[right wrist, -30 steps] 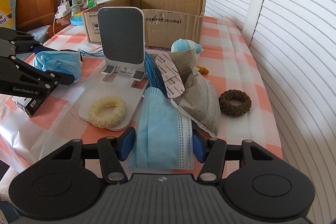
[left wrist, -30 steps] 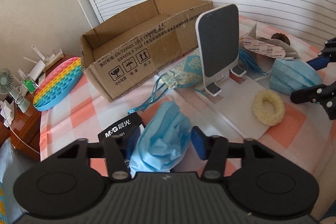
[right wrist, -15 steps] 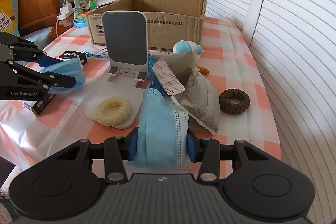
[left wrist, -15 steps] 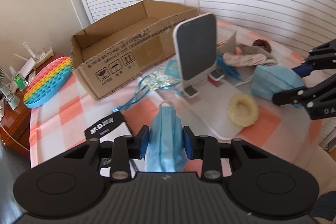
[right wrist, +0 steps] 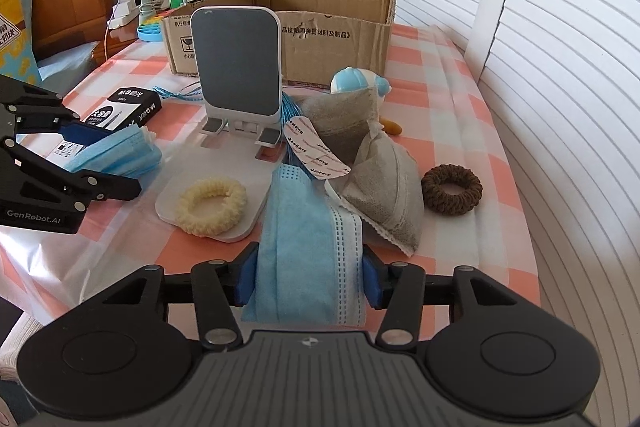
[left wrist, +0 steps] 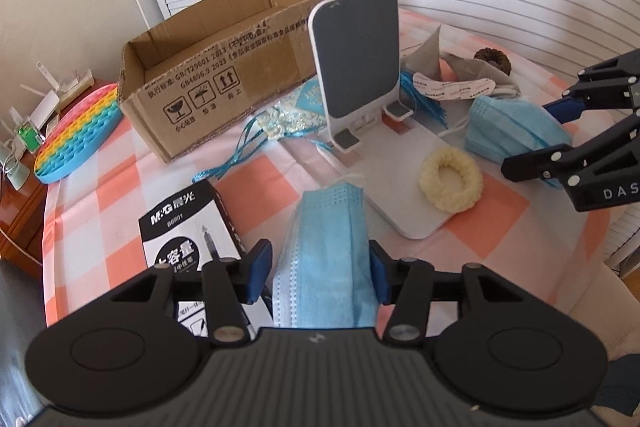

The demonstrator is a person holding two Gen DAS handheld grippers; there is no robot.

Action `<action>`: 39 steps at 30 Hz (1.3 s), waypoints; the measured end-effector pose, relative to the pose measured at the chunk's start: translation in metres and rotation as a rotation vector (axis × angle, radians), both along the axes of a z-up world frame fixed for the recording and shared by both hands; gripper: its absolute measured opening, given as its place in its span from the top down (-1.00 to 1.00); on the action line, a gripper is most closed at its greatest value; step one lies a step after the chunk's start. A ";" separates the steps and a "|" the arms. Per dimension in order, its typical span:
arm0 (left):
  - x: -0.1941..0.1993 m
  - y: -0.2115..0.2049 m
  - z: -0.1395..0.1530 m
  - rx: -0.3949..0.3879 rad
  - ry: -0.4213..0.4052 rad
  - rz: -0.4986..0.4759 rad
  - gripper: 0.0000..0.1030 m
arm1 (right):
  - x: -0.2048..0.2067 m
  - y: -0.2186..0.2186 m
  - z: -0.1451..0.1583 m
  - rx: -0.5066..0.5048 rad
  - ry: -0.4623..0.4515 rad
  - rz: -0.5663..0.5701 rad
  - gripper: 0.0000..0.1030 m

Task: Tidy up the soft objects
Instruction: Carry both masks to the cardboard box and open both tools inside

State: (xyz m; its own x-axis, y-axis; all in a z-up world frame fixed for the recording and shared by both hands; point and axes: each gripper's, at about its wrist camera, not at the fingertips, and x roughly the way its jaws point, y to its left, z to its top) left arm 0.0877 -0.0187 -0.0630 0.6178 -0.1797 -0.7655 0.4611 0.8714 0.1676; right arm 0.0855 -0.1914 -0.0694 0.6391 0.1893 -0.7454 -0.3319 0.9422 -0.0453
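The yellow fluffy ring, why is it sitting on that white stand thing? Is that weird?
A bit odd, yes. The cream scrunchie lies on the phone stand's flat base, where a phone belongs, while the brown scrunchie lies on the tablecloth.

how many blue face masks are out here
2. One blue mask sits between the left gripper fingers; the other mask is between the right gripper fingers. More may hide in the cardboard box.

Matte black left gripper [left wrist: 318, 273] and right gripper [right wrist: 308, 277]: each carries 2 blue-padded fingers [left wrist: 257, 271] on angular black linkages with silver pivot screws, above a ribbed grey body flanked by 2 round black discs. White lettering reads "GenRobot.AI" on one, "DAS" on the other.
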 end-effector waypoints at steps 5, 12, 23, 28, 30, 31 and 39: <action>-0.002 0.004 0.002 -0.030 0.040 0.015 0.31 | -0.003 0.001 0.003 -0.003 0.000 0.013 0.06; -0.012 0.001 0.019 -0.091 0.046 -0.022 0.40 | -0.013 0.001 0.018 0.036 -0.018 0.058 0.13; -0.019 -0.011 0.053 -0.119 0.041 -0.064 0.40 | -0.019 0.007 0.050 0.060 -0.046 0.121 0.13; -0.019 -0.004 0.060 -0.101 0.044 -0.051 0.40 | -0.020 0.002 0.058 0.019 -0.059 0.129 0.13; -0.018 0.001 0.062 -0.105 0.051 -0.044 0.40 | -0.020 -0.002 0.062 0.004 -0.063 0.125 0.13; -0.018 0.003 0.064 -0.103 0.050 -0.038 0.40 | -0.020 -0.004 0.063 -0.001 -0.067 0.122 0.13; 0.015 0.024 0.078 -0.088 0.017 0.024 0.40 | 0.014 -0.016 0.080 -0.011 -0.102 0.100 0.13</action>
State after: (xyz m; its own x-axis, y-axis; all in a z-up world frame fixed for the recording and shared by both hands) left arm 0.1031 0.0052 0.0146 0.6098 -0.2324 -0.7578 0.4423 0.8931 0.0820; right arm 0.0992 -0.2071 0.0105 0.6897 0.2481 -0.6802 -0.4176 0.9037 -0.0939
